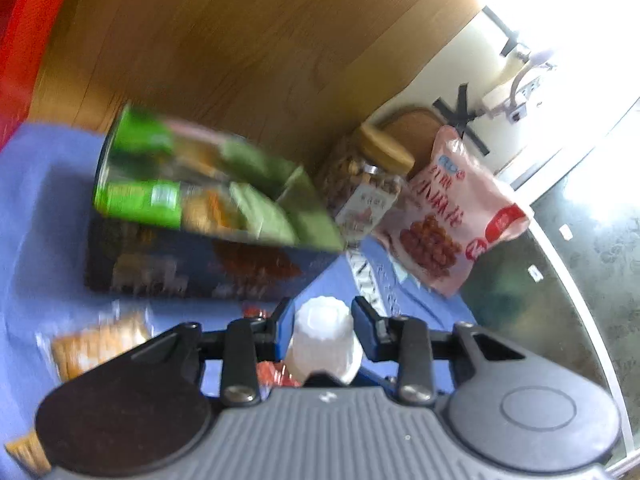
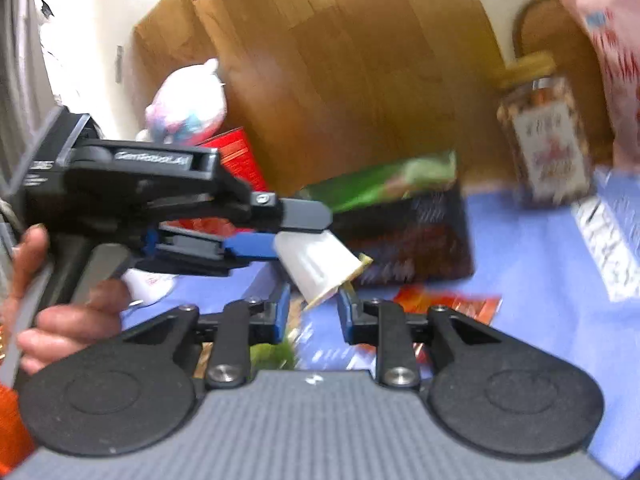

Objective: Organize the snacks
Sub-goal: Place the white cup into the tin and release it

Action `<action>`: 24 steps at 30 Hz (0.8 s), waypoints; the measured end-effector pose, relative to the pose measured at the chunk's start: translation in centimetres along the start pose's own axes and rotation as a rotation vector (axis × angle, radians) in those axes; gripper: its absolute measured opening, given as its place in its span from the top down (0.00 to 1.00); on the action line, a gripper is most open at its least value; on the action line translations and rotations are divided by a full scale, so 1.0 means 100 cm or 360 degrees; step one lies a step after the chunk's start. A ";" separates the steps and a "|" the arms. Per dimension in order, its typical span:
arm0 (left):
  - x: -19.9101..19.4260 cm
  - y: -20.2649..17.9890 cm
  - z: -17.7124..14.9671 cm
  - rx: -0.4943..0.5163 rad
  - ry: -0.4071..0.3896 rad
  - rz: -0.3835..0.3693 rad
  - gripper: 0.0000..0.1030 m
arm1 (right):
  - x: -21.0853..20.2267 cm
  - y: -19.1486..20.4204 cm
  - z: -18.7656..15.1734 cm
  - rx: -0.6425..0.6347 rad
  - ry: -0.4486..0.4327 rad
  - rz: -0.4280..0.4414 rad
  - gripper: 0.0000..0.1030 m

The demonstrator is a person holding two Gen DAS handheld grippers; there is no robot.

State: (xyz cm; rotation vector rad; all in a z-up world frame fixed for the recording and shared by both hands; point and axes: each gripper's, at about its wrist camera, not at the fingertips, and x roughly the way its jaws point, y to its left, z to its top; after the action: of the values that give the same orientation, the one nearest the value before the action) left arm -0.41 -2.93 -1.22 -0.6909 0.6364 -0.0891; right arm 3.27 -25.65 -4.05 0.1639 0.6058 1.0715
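My left gripper is shut on a small white ridged cup. The right wrist view shows that cup held tilted above the blue cloth, just beyond my right gripper, which is open and empty. A green snack pack lies on a dark box. A nut jar with a tan lid and a pink snack bag stand behind.
A wooden panel rises behind the snacks. A cracker pack lies at the left on the cloth. A dark glass surface is at the right. A red box and a plush toy sit at the left.
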 end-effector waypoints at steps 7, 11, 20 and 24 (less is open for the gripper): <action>0.001 -0.010 0.051 0.0148 -0.0232 0.0266 0.62 | 0.053 0.001 0.058 -0.0066 -0.0024 -0.0032 0.73; 0.005 -0.002 0.055 0.0211 -0.0264 0.0467 0.59 | 0.065 -0.002 0.061 -0.0142 0.0007 -0.0187 0.71; -0.003 -0.015 -0.007 0.0285 -0.0137 0.0306 0.59 | -0.016 -0.055 0.011 0.0239 -0.0034 -0.0306 0.71; 0.029 -0.020 -0.026 0.0319 0.0003 0.0318 0.59 | -0.037 -0.083 -0.010 0.0597 -0.0024 -0.0243 0.71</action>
State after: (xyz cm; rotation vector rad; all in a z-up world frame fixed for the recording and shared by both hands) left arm 0.69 -6.74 -3.02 -0.4317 0.6852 0.0317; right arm 7.91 -32.97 -6.82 0.4447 0.7895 0.8012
